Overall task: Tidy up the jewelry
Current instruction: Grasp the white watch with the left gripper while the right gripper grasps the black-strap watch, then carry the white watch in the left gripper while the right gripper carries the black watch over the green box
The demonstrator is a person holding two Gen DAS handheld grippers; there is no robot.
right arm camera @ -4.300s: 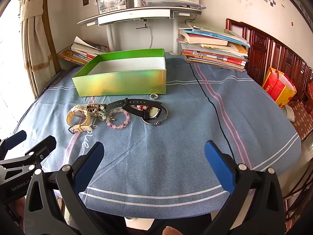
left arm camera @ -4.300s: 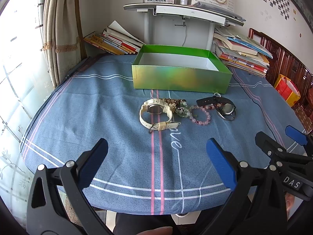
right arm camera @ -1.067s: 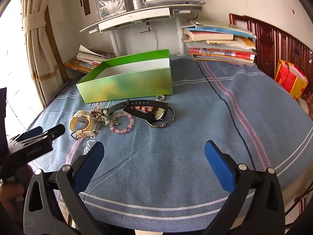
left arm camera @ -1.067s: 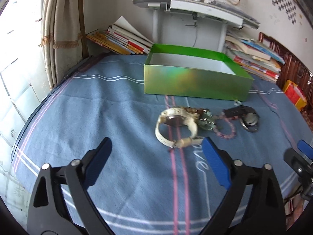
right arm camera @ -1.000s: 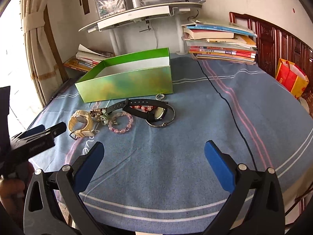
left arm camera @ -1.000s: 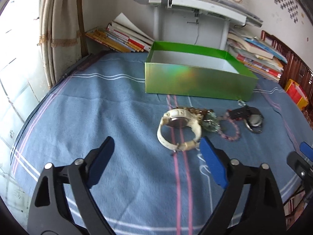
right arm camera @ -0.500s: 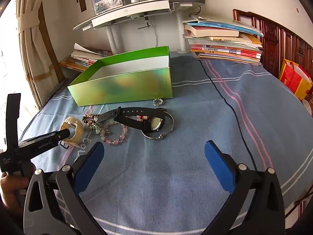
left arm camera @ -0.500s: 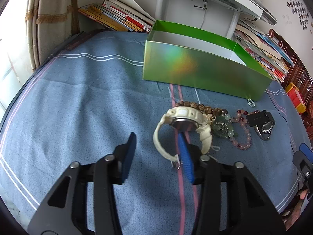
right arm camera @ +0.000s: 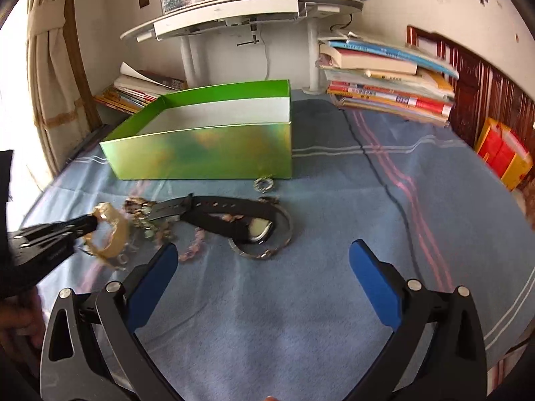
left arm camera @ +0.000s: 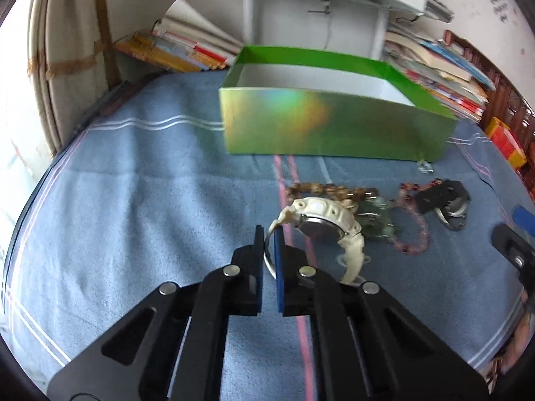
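My left gripper [left arm camera: 268, 234] is shut on the strap of a cream-white watch [left arm camera: 322, 224] on the blue cloth; it also shows at the left of the right wrist view [right arm camera: 92, 222], gripping the watch [right arm camera: 112, 230]. Beside the watch lie a brown bead bracelet [left arm camera: 321, 188], a pink bead bracelet [left arm camera: 414, 230], a black watch [right arm camera: 227, 215], a metal bangle [right arm camera: 287, 230] and a small ring [right arm camera: 264, 184]. The open green box [left arm camera: 321, 127] stands behind them. My right gripper [right arm camera: 262, 269] is open and empty, in front of the black watch.
Stacks of books [right arm camera: 384, 87] sit at the back right and more books [left arm camera: 180, 50] at the back left. A white shelf stand [right arm camera: 247, 10] rises behind the box. A black cable [right arm camera: 384, 180] runs across the cloth. A curtain [left arm camera: 60, 67] hangs at left.
My left gripper moved forward to the white watch and closed on its strap, tilting the watch up. My right gripper moved closer to the black watch and stayed open.
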